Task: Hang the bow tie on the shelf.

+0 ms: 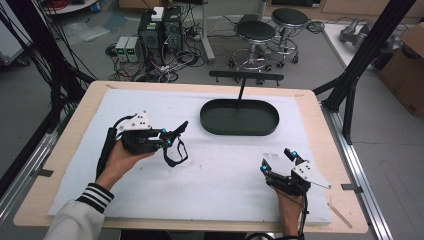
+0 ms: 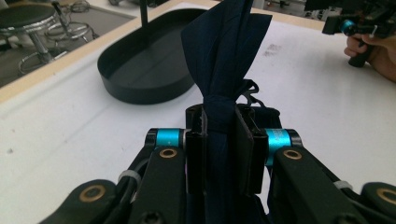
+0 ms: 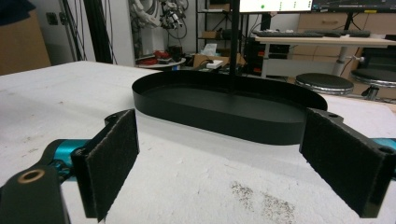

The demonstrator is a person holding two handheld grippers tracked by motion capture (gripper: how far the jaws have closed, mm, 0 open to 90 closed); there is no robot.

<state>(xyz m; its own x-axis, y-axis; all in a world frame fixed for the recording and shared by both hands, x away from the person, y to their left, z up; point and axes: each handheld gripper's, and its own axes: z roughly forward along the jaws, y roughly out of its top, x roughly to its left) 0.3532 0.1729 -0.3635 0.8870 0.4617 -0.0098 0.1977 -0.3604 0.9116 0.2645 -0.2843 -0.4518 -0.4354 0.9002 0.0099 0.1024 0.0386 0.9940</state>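
Observation:
My left gripper (image 1: 172,136) is shut on a dark navy cloth item with thin straps (image 1: 175,152), held just above the white mat at the left. In the left gripper view the cloth (image 2: 224,51) stands up between the pads (image 2: 243,154), bunched where they pinch it. A black oval tray (image 1: 239,117) sits at the back middle of the mat, to the right of the cloth, with nothing inside it (image 2: 144,70). My right gripper (image 1: 276,161) rests near the front right with its jaws wide apart and nothing between them; its pads (image 3: 112,163) face the tray (image 3: 224,112).
A white mat (image 1: 200,170) covers the wooden table (image 1: 65,145). A black stand with a crossbar (image 1: 245,77) rises behind the tray. Stools (image 1: 256,35) and computer boxes (image 1: 160,30) stand on the floor beyond the far edge. Grey specks mark the mat (image 3: 261,196).

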